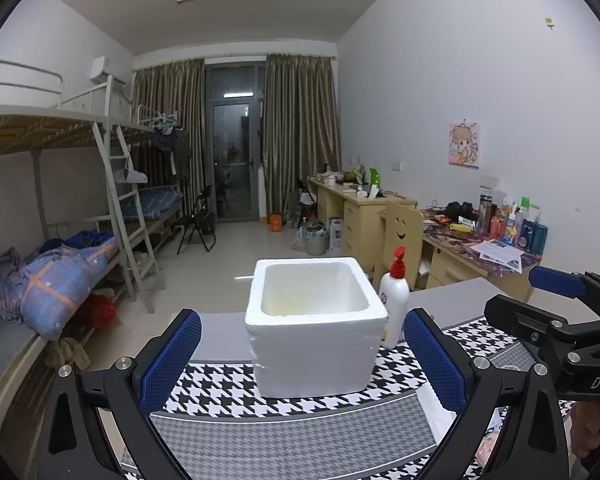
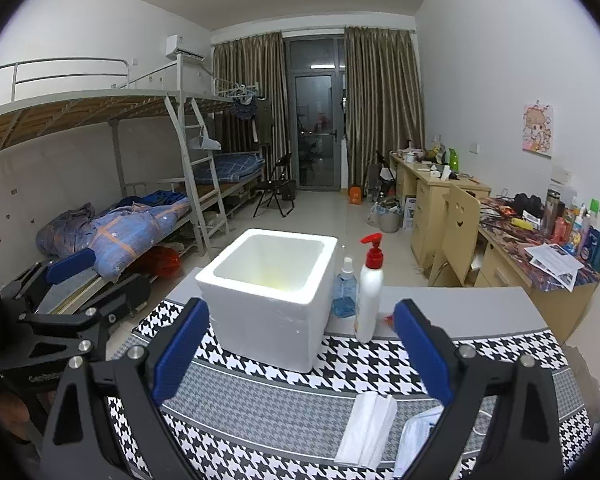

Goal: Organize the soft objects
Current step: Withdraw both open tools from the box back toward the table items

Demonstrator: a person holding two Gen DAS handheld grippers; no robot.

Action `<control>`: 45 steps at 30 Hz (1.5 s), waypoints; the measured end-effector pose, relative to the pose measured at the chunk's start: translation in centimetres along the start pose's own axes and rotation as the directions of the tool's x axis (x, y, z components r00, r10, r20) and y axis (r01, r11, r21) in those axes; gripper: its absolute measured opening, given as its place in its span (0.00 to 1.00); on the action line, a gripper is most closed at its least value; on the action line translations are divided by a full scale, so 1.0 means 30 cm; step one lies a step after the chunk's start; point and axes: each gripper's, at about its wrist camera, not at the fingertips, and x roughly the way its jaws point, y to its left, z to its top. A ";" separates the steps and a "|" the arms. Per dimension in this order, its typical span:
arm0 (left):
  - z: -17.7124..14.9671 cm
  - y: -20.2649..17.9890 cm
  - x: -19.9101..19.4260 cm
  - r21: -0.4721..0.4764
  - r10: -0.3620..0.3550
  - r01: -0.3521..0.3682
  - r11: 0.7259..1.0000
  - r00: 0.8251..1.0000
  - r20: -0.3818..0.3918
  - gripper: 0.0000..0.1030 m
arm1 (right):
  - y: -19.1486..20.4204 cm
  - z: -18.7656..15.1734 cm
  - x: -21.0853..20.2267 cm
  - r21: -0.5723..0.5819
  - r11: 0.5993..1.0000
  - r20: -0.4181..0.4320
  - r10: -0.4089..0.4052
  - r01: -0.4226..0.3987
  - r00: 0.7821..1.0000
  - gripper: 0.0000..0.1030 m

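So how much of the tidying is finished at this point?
Nothing looks done yet: the foam box appears empty. Nothing is in hand either; the left gripper and right gripper are both open and hold nothing. The folded white tissues lie on the checked cloth, not yet picked up.

Either side of the white foam box, the left claw shows two black angular arms, each faced with a blue ribbed pad and studded with silver screw heads. The right claw is built the same: black frame, blue pads, silver screws. White lettering marks each claw's black body where the other camera sees it.
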 end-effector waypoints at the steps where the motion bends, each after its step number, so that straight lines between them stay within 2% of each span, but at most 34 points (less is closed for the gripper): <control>1: -0.003 -0.006 -0.002 0.000 -0.005 0.005 1.000 1.000 0.000 0.99 | -0.003 -0.004 -0.004 0.001 1.000 0.000 -0.002 0.002 1.000 0.93; 11: -0.045 -0.064 -0.030 -0.008 -0.045 0.045 0.999 0.999 0.002 0.99 | -0.049 -0.069 -0.048 0.012 0.999 0.017 -0.043 0.043 0.999 0.93; 17: -0.066 -0.108 -0.031 0.010 -0.031 0.031 0.999 0.999 0.019 0.99 | -0.091 -0.104 -0.074 0.029 0.998 0.016 -0.062 0.062 0.998 0.93; 36: -0.127 -0.233 -0.034 -0.007 -0.108 0.108 0.994 0.994 0.013 0.99 | -0.207 -0.190 -0.146 0.060 0.982 0.033 -0.182 0.180 0.983 0.93; 45: -0.158 -0.254 -0.026 -0.011 -0.123 0.123 0.992 0.992 0.006 0.99 | -0.277 -0.229 -0.162 0.099 0.977 0.014 -0.190 0.188 0.982 0.93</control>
